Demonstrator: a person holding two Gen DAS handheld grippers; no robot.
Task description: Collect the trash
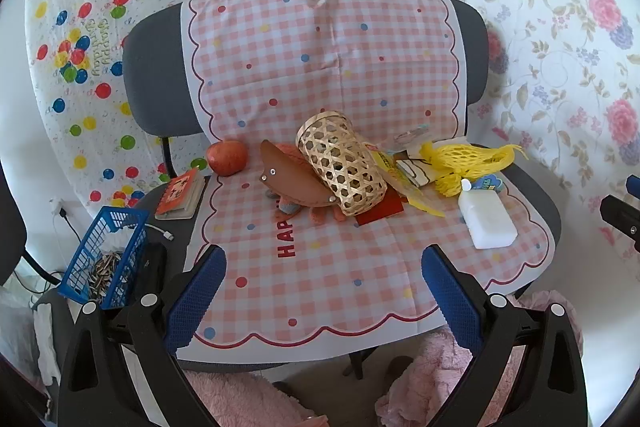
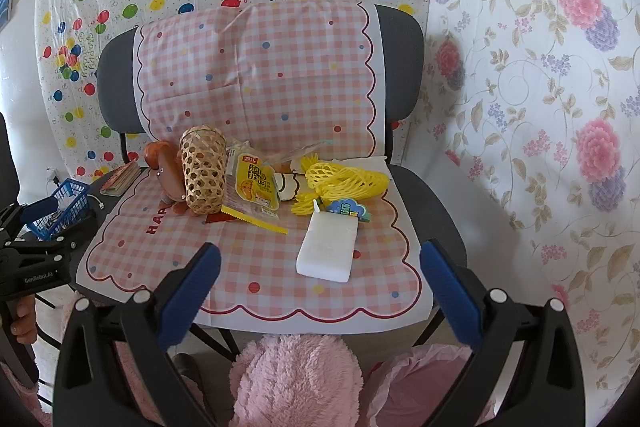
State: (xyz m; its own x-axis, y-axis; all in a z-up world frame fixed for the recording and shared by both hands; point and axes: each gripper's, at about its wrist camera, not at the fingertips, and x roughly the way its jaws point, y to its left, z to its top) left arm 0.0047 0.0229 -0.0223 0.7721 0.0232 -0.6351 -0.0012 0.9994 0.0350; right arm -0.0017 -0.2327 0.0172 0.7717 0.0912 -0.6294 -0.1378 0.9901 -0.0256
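Left wrist view: I see my left gripper (image 1: 323,291) with fingers (image 1: 196,297) spread wide, holding nothing; yellow foam net (image 1: 468,159) at 1 o'clock on the chair (image 1: 156,75).
Right wrist view: my right gripper (image 2: 320,287) fingers (image 2: 448,289) gape empty; yellow snack wrapper (image 2: 256,187) at 11 o'clock, beside the wicker basket (image 2: 202,171).

Black claw (image 1: 324,291) frames; blue ribbed pads (image 2: 192,297); silver screws.
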